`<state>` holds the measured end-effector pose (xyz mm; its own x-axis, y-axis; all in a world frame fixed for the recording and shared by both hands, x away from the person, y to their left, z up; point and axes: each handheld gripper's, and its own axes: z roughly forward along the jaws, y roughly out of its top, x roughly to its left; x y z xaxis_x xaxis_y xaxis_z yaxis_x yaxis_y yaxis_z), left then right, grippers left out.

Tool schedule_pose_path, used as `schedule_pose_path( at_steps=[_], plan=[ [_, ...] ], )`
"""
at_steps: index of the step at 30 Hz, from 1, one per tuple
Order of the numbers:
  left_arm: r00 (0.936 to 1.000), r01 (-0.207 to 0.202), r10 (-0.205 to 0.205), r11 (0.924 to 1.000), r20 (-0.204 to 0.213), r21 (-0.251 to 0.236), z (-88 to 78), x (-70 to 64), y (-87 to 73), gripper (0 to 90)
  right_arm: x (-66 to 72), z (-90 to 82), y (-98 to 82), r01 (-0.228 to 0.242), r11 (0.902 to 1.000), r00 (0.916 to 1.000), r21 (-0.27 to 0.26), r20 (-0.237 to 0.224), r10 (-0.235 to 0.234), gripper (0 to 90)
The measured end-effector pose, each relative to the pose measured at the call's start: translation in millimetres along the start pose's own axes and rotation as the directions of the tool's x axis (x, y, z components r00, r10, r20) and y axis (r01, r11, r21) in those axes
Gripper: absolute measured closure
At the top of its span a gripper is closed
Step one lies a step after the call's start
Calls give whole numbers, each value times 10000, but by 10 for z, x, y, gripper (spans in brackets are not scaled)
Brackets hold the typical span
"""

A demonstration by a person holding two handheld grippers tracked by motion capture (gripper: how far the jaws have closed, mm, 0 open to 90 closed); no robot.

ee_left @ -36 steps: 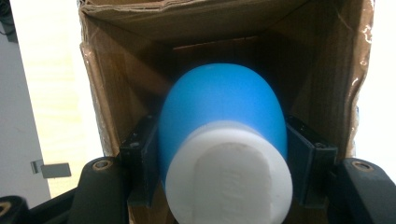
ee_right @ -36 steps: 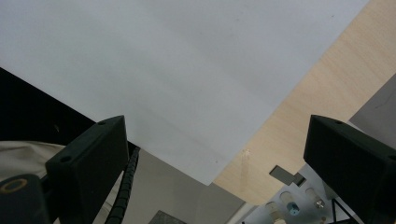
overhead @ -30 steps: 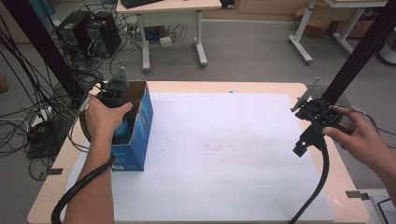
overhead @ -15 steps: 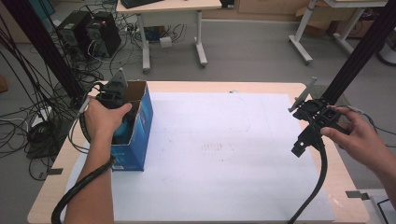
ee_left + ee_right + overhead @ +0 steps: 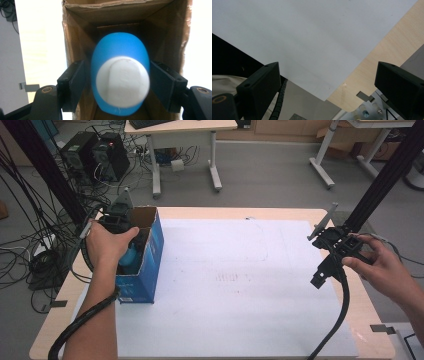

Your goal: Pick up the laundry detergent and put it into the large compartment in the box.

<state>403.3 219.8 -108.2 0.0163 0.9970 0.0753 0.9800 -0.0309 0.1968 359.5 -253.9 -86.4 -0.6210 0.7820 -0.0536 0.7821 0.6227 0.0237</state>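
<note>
A blue bottle with a white cap stands inside an open blue cardboard box at the table's left. My left gripper reaches down into the box. Its jaws have just been opening and now stand on either side of the bottle; a thin gap shows at the left pad. In the high view the bottle peeks out under the hand. My right gripper hovers over the table's right edge, open wide with nothing between its jaws.
A large white sheet covers most of the wooden table. A black cable trails from the right gripper across the front right. A black frame post rises at the far right. Desks and tangled cables lie beyond the table.
</note>
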Motion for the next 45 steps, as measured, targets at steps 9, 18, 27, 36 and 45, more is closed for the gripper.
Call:
schedule_pose_path(
  at_steps=[9,18,27,36,45],
  plan=[
    [10000,-29,32,9993,75,-365,-272,-8,-77,179,41,-62,-64,-12,9999,10000,-163,84,14,64],
    [9996,-239,245,9984,110,-506,-563,-138,-144,112,-44,-76,-91,-150,9996,9999,-243,-78,148,64],
    [9980,-604,611,9970,146,-478,-795,-365,-116,81,-163,-106,-122,-273,9992,9994,-306,-240,265,62],
    [9937,-1071,1086,9928,258,-533,-840,-626,-41,78,-225,-100,-165,-381,9988,9989,-323,-299,372,62],
    [9841,-1684,1710,9843,483,-534,-806,-811,74,78,-229,-89,-120,-301,9991,9991,-294,-316,292,61]
  ],
)
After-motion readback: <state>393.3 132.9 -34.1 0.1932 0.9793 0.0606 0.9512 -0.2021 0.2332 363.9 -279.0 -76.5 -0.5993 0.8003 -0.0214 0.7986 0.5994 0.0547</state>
